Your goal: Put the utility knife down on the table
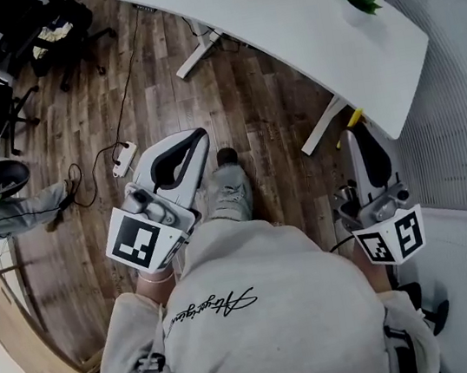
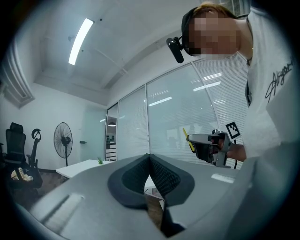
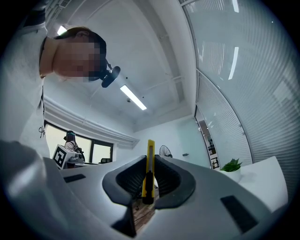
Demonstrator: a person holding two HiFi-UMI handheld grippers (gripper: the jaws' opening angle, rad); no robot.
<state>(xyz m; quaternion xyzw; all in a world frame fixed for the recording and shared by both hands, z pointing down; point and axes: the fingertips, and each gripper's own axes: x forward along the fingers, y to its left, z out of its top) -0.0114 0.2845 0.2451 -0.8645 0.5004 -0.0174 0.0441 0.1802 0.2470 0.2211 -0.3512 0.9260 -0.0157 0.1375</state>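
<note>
Yellow utility knife (image 3: 150, 157) sits clamped in the right gripper (image 3: 149, 163), its lower end hidden; left gripper (image 2: 149, 157) closed, empty.

Bright ceiling light, fisheye-warped edges

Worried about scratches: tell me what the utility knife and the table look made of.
Utility knife: yellow body, black slider, smooth even colour, probably plastic. Table: plain white matte top, perhaps laminate or painted board; thin white legs look like painted metal.
</note>
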